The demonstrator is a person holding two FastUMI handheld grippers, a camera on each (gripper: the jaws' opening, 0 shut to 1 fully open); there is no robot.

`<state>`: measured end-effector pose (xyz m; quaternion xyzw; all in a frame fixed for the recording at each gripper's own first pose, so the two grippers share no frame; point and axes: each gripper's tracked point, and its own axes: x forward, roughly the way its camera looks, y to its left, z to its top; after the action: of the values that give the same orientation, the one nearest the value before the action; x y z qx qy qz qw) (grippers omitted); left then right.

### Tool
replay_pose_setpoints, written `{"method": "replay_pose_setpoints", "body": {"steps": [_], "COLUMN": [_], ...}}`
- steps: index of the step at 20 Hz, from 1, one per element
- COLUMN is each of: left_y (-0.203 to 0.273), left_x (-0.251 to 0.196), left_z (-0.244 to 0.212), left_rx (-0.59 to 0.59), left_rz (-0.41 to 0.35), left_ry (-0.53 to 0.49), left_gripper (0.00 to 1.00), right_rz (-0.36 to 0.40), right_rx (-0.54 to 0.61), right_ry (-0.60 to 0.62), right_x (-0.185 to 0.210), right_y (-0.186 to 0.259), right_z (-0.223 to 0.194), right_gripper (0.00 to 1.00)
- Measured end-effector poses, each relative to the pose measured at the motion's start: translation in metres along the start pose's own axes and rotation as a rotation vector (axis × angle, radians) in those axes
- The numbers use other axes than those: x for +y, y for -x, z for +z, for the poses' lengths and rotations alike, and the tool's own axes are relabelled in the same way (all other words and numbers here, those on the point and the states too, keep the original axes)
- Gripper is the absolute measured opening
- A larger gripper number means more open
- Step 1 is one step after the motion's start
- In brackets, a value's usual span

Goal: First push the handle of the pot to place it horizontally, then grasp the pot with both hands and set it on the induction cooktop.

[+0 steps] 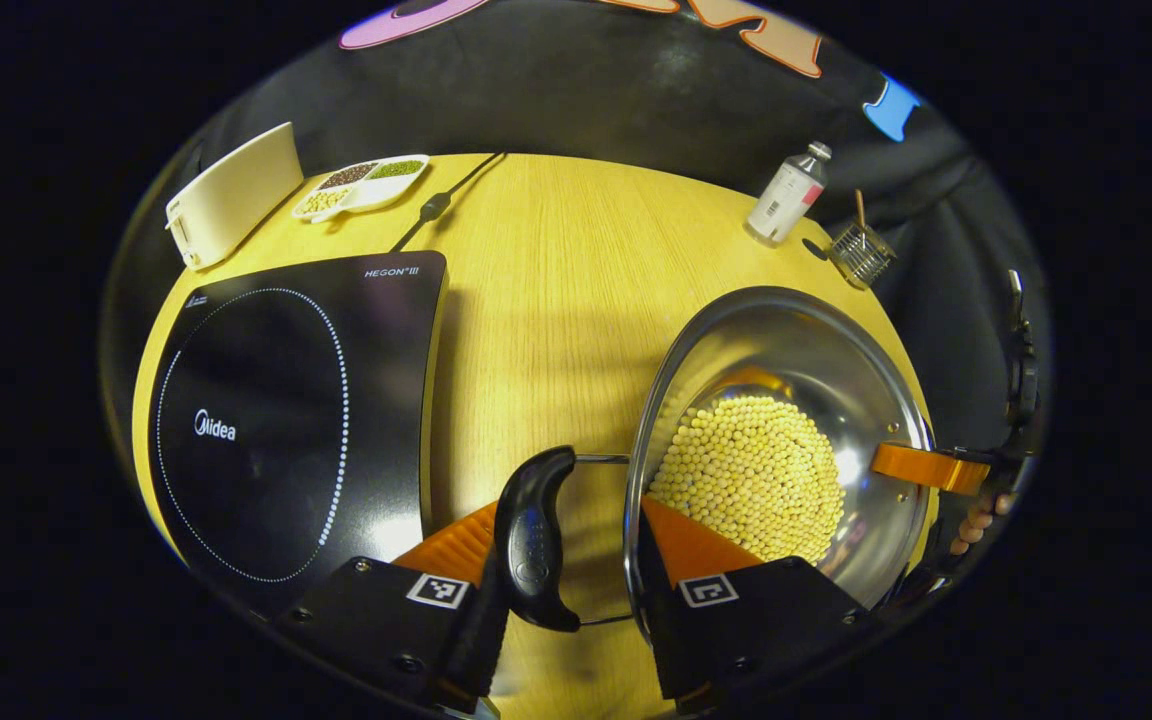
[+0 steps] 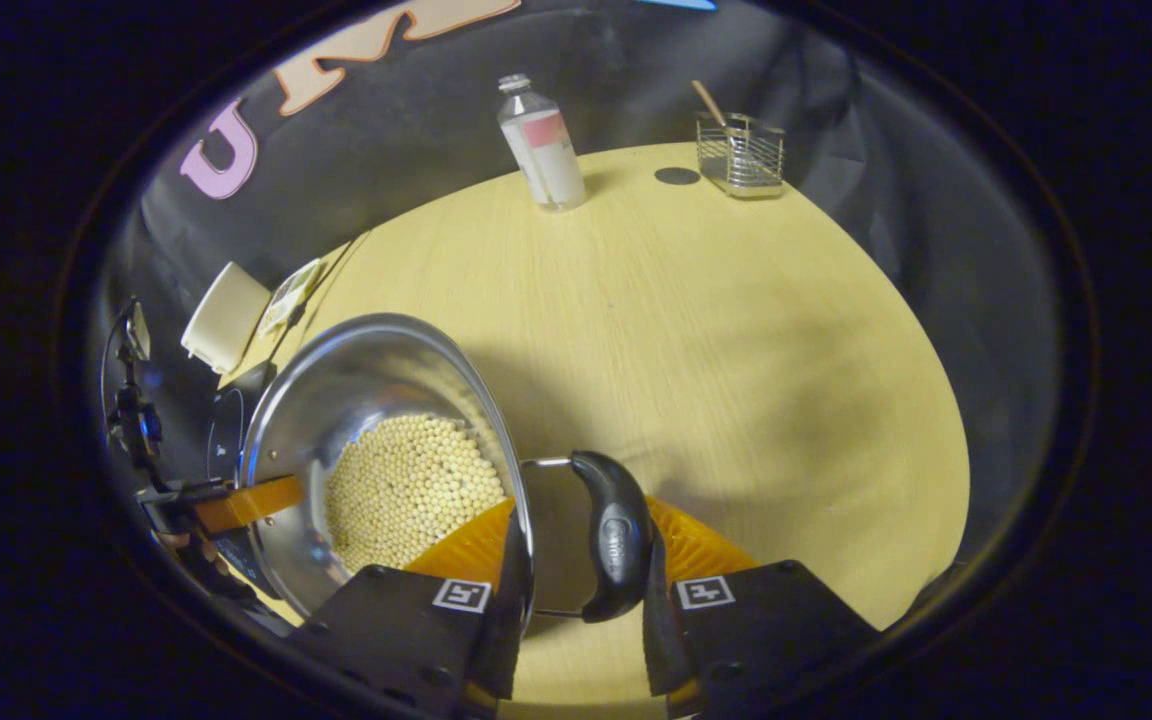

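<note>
Left gripper view: my left claw (image 1: 576,545) pinches the pot (image 1: 786,400) by its rim and handle (image 1: 534,540); the right claw (image 2: 576,560) does likewise. The pot sits beside the cooktop (image 1: 286,420) on the table (image 1: 556,280).

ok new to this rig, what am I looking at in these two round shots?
No robot: a person holds a two-finger gripper in each hand, and a fisheye camera rides on each. In the left gripper view, the left gripper straddles one black handle of a steel pot of yellow beans. In the right gripper view, the right gripper straddles the other handle. Whether either is clamped is unclear. On the wooden table: a black cooktop, a toaster, a bottle and a wire basket.
</note>
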<state>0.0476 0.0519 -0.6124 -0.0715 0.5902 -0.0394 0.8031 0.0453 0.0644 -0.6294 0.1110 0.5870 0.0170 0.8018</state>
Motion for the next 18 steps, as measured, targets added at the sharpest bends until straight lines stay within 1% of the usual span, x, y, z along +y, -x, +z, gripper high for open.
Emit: {"method": "replay_pose_setpoints", "body": {"steps": [1, 2, 3, 4, 5, 6, 8, 9, 10, 11, 16, 17, 18], "left_y": [0.005, 0.009, 0.014, 0.019, 0.024, 0.03, 0.042, 0.048, 0.053, 0.061, 0.089, 0.094, 0.098], "left_x": [-0.001, -0.001, 0.0, 0.002, 0.004, 0.007, 0.013, 0.019, 0.024, 0.03, 0.069, 0.078, 0.088], "left_z": [0.0, -0.001, -0.001, 0.001, 0.002, 0.004, 0.009, 0.012, 0.013, 0.014, 0.023, 0.025, 0.027], "left_rx": [-0.006, -0.01, -0.014, -0.024, -0.033, -0.038, -0.059, -0.065, -0.07, -0.075, -0.122, -0.128, -0.134], "left_rz": [-0.002, -0.002, 0.002, 0.008, 0.015, 0.021, 0.034, 0.042, 0.047, 0.052, 0.074, 0.074, 0.071], "left_ry": [0.011, 0.016, 0.015, 0.014, 0.012, 0.008, 0.001, 0.002, 0.008, 0.016, 0.028, 0.025, 0.025], "left_gripper": [0.62, 0.62, 0.64, 0.64, 0.64, 0.61, 0.64, 0.62, 0.61, 0.61, 0.61, 0.61, 0.61], "right_rz": [0.007, 0.012, 0.016, 0.021, 0.029, 0.037, 0.052, 0.065, 0.074, 0.081, 0.116, 0.117, 0.117], "right_rx": [-0.004, -0.006, -0.007, -0.011, -0.014, -0.019, -0.023, -0.034, -0.031, -0.038, -0.068, -0.07, -0.073], "right_ry": [-0.002, -0.002, -0.001, 0.001, 0.002, 0.004, 0.006, 0.004, -0.006, 0.008, 0.03, 0.032, 0.034], "right_x": [0.001, 0.003, 0.005, 0.008, 0.011, 0.016, 0.027, 0.034, 0.042, 0.05, 0.098, 0.109, 0.12], "right_y": [0.004, 0.007, 0.01, 0.013, 0.015, 0.018, 0.023, 0.024, 0.031, 0.031, 0.04, 0.041, 0.043], "right_z": [0.0, 0.0, 0.0, 0.001, 0.001, 0.002, 0.003, 0.004, 0.005, 0.006, 0.01, 0.009, 0.008], "right_gripper": [0.47, 0.47, 0.47, 0.52, 0.52, 0.47, 0.47, 0.52, 0.52, 0.39, 0.39, 0.45, 0.45]}}
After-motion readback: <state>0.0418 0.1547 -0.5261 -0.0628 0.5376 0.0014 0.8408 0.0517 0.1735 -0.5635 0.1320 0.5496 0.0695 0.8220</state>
